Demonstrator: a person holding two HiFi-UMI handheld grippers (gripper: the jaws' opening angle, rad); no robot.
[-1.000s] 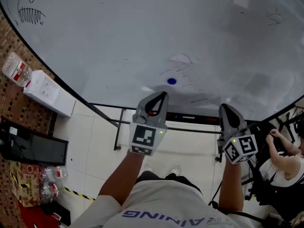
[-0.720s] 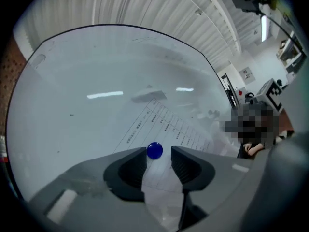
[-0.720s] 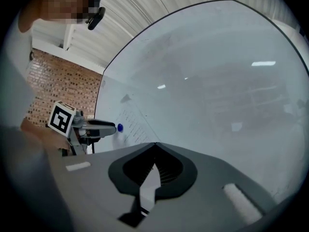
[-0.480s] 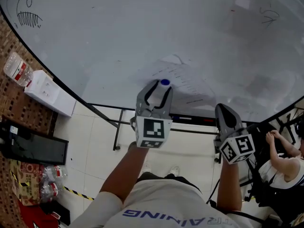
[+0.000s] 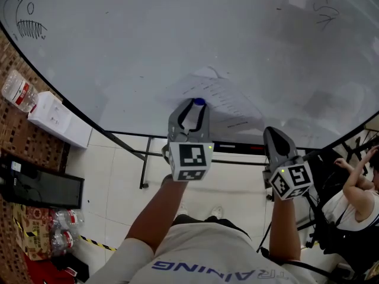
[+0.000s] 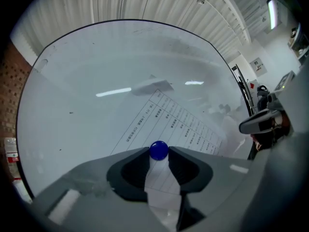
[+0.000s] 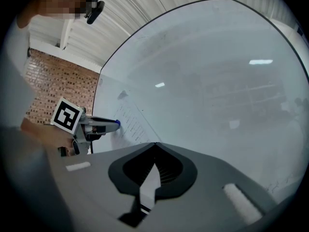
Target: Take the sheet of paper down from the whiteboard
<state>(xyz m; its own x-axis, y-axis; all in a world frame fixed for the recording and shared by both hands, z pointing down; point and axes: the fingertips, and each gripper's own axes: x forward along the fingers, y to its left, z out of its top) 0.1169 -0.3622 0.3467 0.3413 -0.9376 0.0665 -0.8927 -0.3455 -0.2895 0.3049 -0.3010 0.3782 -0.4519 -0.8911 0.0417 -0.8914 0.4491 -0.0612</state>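
A second earlier, the left gripper [image 5: 194, 104] hung below the lower edge of the whiteboard [image 5: 136, 40] with its jaws together, and the blue magnet [image 6: 158, 150] sat uncovered on the paper [image 6: 176, 122] above it. Now that gripper has come up to the board, and the magnet sits between its jaw tips. The right gripper [image 7: 154, 144] has barely moved and was shut then as it is now.

There is one whiteboard, one sheet of paper, one blue magnet and two grippers.

The left gripper's jaws are closing on the magnet. In the left gripper view both tips touch the sides of the round blue knob, and the jaws stand fairly far apart around it. The magnet sits on the lower part of the sheet, against the board.

The right gripper's jaws are pressed together at the tips with nothing between them. It hangs to the right of the left gripper, near the board's lower edge, and touches neither the paper nor the board.

The paper is on the whiteboard, close to the lower edge and about midway along it. It lies tilted, with printed rows of a table running across it. Its top corner curls away from the board.
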